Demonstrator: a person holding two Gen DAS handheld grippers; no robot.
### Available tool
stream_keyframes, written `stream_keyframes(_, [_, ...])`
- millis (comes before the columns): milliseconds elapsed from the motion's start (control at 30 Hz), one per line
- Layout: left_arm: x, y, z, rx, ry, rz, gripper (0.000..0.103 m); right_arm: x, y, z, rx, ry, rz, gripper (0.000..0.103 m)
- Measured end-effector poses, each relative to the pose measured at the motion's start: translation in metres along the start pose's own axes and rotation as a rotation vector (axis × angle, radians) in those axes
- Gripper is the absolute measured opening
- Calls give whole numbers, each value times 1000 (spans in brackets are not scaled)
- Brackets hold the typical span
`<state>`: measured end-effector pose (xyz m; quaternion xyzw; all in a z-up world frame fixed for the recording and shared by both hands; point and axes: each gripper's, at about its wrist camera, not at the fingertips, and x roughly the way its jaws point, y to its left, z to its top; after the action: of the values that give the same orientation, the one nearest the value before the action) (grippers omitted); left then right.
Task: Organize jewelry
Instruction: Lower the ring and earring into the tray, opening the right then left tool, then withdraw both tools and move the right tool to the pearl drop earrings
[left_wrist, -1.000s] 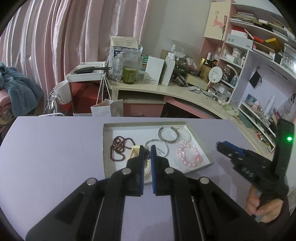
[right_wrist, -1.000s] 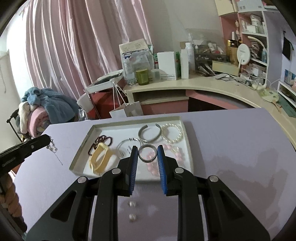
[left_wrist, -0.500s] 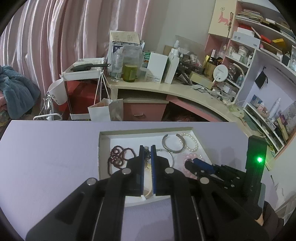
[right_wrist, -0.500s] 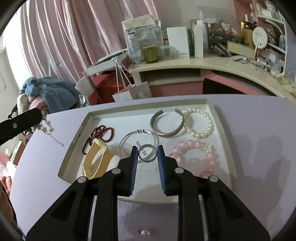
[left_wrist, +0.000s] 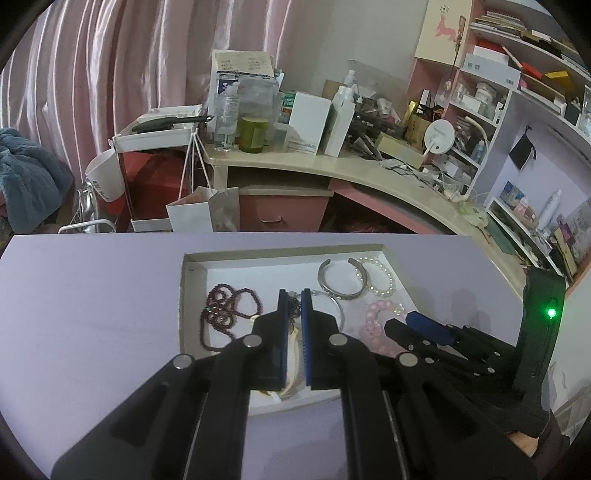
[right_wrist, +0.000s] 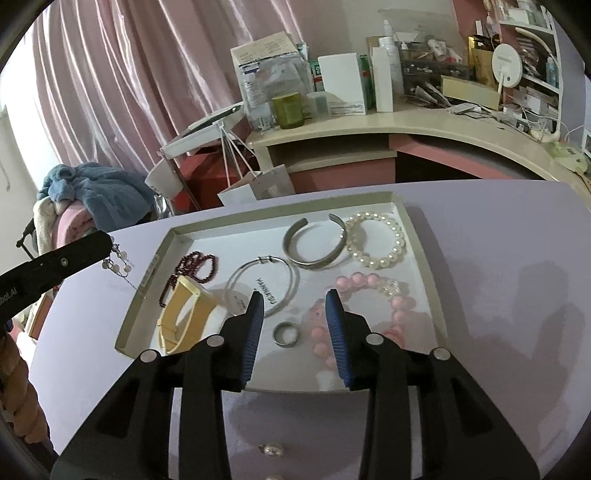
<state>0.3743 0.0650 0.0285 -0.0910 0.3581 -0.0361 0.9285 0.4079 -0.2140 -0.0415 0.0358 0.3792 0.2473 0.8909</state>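
A shallow tray (right_wrist: 421, 236) on the purple table holds a silver cuff (right_wrist: 314, 242), a pearl bracelet (right_wrist: 376, 240), a pink bead bracelet (right_wrist: 369, 314), a thin wire bangle (right_wrist: 262, 284), dark red beads (right_wrist: 192, 266), a yellow band (right_wrist: 183, 317) and a small silver ring (right_wrist: 286, 334). My right gripper (right_wrist: 295, 314) is open, its fingers either side of the ring lying on the tray floor. My left gripper (left_wrist: 294, 306) is shut on a thin beaded chain (right_wrist: 118, 260) that dangles left of the tray; it hovers over the tray (left_wrist: 192, 273) in the left wrist view.
Two loose pearl earrings (right_wrist: 271, 450) lie on the table in front of the tray. A cluttered curved desk (right_wrist: 369, 125), shelves (left_wrist: 517, 110) and pink curtains stand behind the table. A pile of clothes (right_wrist: 92, 195) lies at left.
My right gripper moved forward over the tray, opened and let go of the silver ring, which now lies on the tray floor. My left gripper came closer over the tray, still holding the chain.
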Motion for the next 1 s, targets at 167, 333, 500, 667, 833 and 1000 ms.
stream_keyframes(167, [10,-7,0,6,12,-8,7,2,-5,-2,-3,10,-7,37])
stream_keyframes(333, [19,-6,-2,-11,33,1,11,-1,-11,-4,-4,9,-10,37])
stream_keyframes(500, [14,2,-5,-28,25,18,31,-6,-14,-7,-3,3,-17,37])
stream_keyframes(667, [-4,9,-10,-32,3,28,35,-17,-15,-12,-12,-8,-28,37])
stream_keyframes(833, [-28,13,-24,-21,-19,44,39,-35,-13,-18,-16,-28,-32,37])
stream_keyframes(1000, [-53,22,-49,-28,-25,57,43,-55,-9,-31,-29,-49,-40,37])
